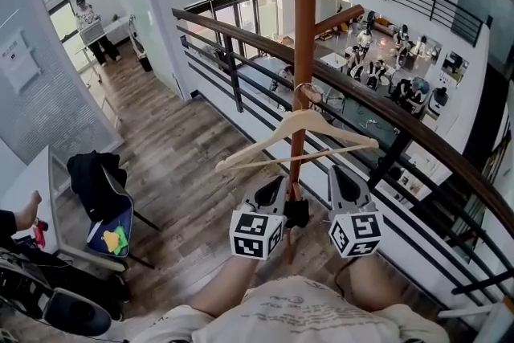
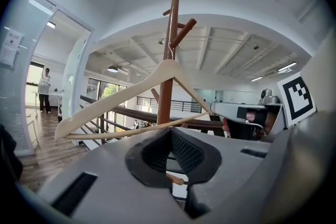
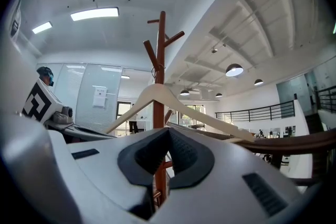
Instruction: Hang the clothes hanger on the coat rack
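A pale wooden clothes hanger [image 1: 265, 142] hangs by its metal hook from a peg of the brown wooden coat rack [image 1: 303, 12]. Its bar crosses the pole. No gripper touches it. My left gripper [image 1: 279, 182] and right gripper [image 1: 337, 173] sit side by side just below the hanger, one on each side of the pole. Both are shut with nothing between their pads. In the left gripper view the hanger [image 2: 121, 105] and the rack [image 2: 169, 60] rise above the shut left gripper [image 2: 169, 134]. The right gripper view shows the hanger [image 3: 157, 93] above the shut right gripper [image 3: 169, 131].
A dark handrail with metal bars [image 1: 385, 112] runs diagonally right behind the rack, with an atrium and seated people below it. A chair with a black garment [image 1: 100, 189] stands at the left on the wooden floor. A person [image 1: 92, 32] stands far back left.
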